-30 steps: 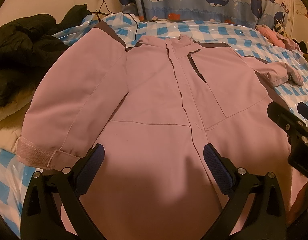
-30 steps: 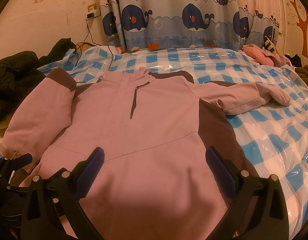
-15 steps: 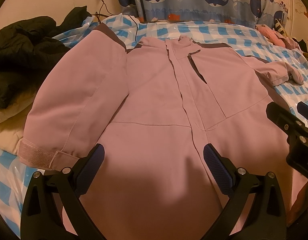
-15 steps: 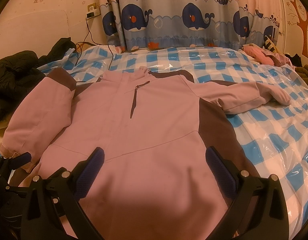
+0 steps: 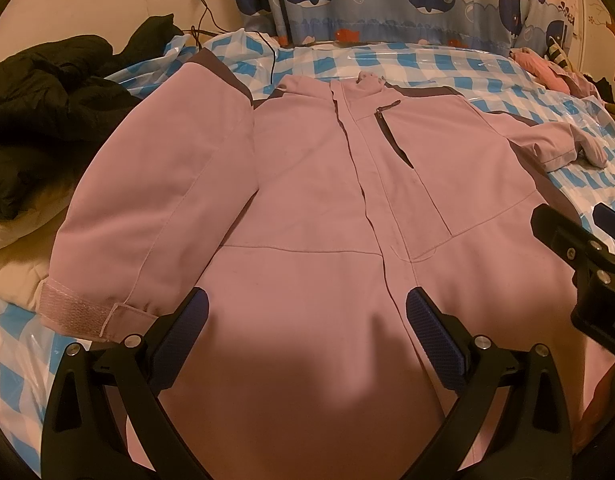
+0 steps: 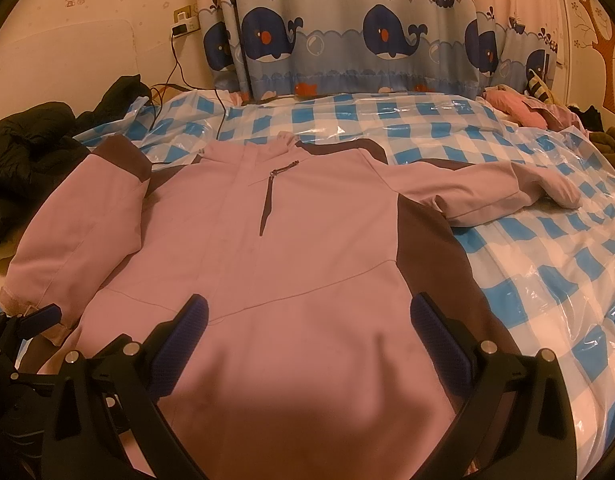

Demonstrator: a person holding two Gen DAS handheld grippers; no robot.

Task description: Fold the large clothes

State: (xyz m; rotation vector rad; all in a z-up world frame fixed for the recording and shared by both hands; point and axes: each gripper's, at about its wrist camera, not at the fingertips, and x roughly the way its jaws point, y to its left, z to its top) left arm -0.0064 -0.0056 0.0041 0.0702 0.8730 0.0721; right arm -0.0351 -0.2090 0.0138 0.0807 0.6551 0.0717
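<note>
A large pink jacket (image 5: 307, 208) with dark brown panels lies face up and spread flat on the bed; it also fills the right wrist view (image 6: 291, 248). Its left sleeve (image 5: 147, 208) lies along the body, cuff toward me. Its right sleeve (image 6: 503, 192) stretches out to the right. My left gripper (image 5: 305, 320) is open and empty above the lower front of the jacket. My right gripper (image 6: 307, 320) is open and empty above the lower right front. The right gripper shows at the right edge of the left wrist view (image 5: 587, 264).
The bed has a blue-and-white checked cover under clear plastic (image 6: 547, 288). A black coat (image 5: 39, 112) is heaped at the left. Pink clothes (image 6: 515, 108) lie at the far right. A whale curtain (image 6: 347, 40) and a wall socket with cable (image 6: 185, 26) stand behind.
Both grippers have stayed open over the jacket. The left wrist view has shifted slightly, with the jacket sitting a little lower and nearer. The jacket itself has not moved.
</note>
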